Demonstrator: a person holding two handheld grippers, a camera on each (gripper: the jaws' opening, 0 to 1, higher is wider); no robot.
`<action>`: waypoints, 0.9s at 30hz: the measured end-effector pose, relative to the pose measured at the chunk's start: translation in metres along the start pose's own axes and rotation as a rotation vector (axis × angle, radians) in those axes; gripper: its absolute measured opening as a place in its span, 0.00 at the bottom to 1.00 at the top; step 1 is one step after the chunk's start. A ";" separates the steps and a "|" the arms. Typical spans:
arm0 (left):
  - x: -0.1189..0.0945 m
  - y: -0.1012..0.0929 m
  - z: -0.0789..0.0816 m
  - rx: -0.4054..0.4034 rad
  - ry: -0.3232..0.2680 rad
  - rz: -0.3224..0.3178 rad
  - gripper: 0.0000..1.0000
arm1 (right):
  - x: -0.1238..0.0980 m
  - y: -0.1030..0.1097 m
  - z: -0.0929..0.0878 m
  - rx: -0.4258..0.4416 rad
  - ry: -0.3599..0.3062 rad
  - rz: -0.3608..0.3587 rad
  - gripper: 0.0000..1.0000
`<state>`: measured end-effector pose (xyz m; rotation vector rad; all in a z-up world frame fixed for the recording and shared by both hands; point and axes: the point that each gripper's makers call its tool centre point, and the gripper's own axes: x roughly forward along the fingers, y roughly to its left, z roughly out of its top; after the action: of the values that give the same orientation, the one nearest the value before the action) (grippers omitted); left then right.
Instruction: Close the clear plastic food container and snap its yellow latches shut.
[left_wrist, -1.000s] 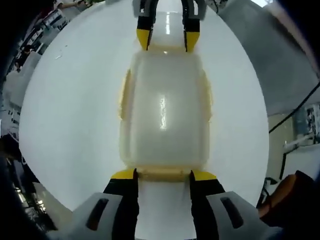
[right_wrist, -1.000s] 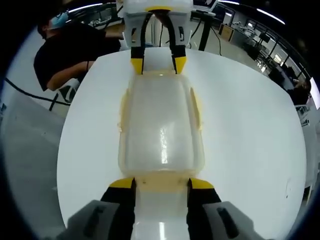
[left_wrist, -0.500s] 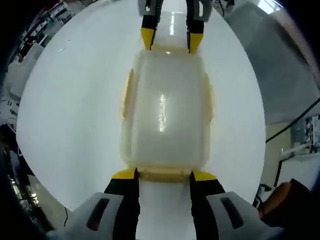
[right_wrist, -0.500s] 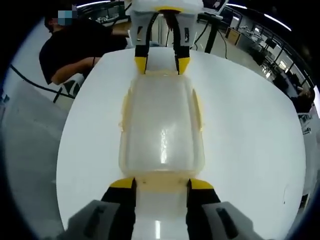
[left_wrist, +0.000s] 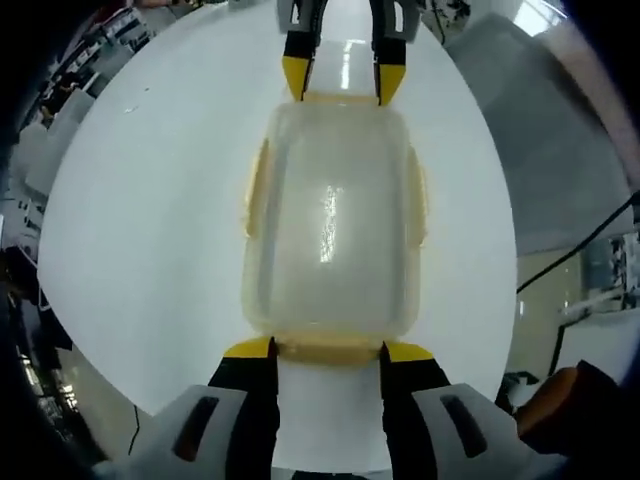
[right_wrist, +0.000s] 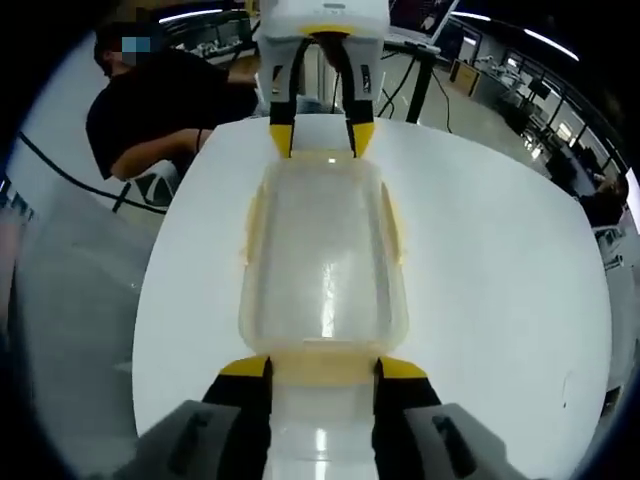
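The clear plastic container (left_wrist: 330, 220) with its lid on hangs lengthwise between my two grippers above the round white table (left_wrist: 150, 220). My left gripper (left_wrist: 327, 348) is shut on the near yellow end latch (left_wrist: 328, 352), one jaw at each corner. My right gripper (left_wrist: 343, 85) grips the far end the same way. Yellow side latches (left_wrist: 255, 190) lie along both long sides, and whether they are snapped is unclear. In the right gripper view the container (right_wrist: 322, 250) runs from my right gripper (right_wrist: 323, 367) up to the left gripper (right_wrist: 321, 140).
The white table (right_wrist: 500, 270) spreads out under the container. A person in a black top (right_wrist: 160, 100) sits at its far left edge. An orange object (left_wrist: 570, 400) lies beyond the table's rim. Grey floor (left_wrist: 560, 140) surrounds it.
The table looks smaller and farther in both views while the container stays fixed between the jaws. Both grippers have risen, carrying the container up with them.
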<state>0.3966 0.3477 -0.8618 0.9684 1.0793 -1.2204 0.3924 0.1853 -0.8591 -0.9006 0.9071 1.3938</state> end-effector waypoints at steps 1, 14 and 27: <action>-0.002 0.000 0.002 -0.003 -0.001 0.000 0.37 | -0.002 0.000 0.000 -0.002 0.000 0.000 0.37; -0.035 0.003 0.031 -0.002 -0.020 0.016 0.37 | -0.039 -0.005 -0.006 -0.017 -0.039 -0.016 0.37; -0.033 0.002 0.082 0.013 -0.057 0.006 0.37 | -0.066 -0.009 -0.046 -0.009 0.009 -0.031 0.37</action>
<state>0.4059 0.2764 -0.8110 0.9407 1.0239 -1.2448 0.4023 0.1165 -0.8173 -0.9253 0.8907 1.3694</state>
